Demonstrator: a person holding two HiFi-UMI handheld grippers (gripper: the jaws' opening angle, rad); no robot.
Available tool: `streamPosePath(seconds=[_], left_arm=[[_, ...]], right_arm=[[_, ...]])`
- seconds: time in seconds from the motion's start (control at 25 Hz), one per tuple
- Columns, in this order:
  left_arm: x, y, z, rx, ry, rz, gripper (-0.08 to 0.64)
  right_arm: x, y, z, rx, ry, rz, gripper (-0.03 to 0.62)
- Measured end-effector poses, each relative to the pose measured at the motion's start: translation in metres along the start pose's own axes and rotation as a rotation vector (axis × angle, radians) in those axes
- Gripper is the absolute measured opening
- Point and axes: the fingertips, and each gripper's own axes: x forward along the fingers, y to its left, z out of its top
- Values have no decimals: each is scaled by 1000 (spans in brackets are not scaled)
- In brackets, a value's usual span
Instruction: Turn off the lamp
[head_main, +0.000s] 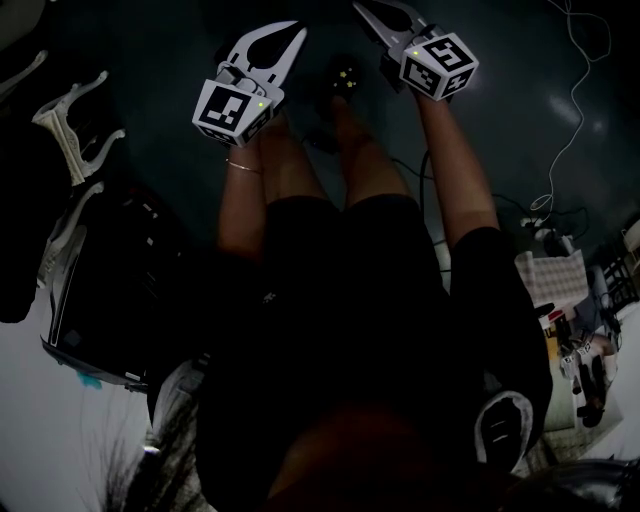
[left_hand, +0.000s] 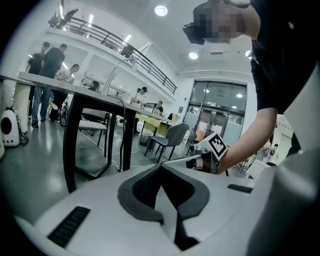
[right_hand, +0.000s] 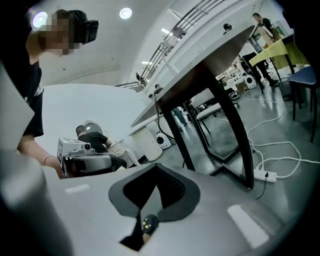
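Currently, both tongs are fully closed with nothing between them. The left tongs and the right tongs are held side by side, apart, over the dark floor. A shoe with yellow dots lies between them. The lamp cannot be identified in any view.

The grey floor bears a white power strip and trailing cables.
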Motion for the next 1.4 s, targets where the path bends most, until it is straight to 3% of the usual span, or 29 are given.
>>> streamPosePath(seconds=[0.28,0.56,0.84,1.4], left_arm=[[6,0,-1,27,27,7,6],[-14,-21,43,75,2,6,6],[-10,-34,65,97,-15,-10,6],[-16,-60,108,152,-27,-2,6]], right_arm=[[-5,8,12,-22,-42,2,0],[-30,44,50,-61,-93,-20,0],[-43,71,70,-124,-105,17,0],[-72,97,113,-151,-184,11,0]])
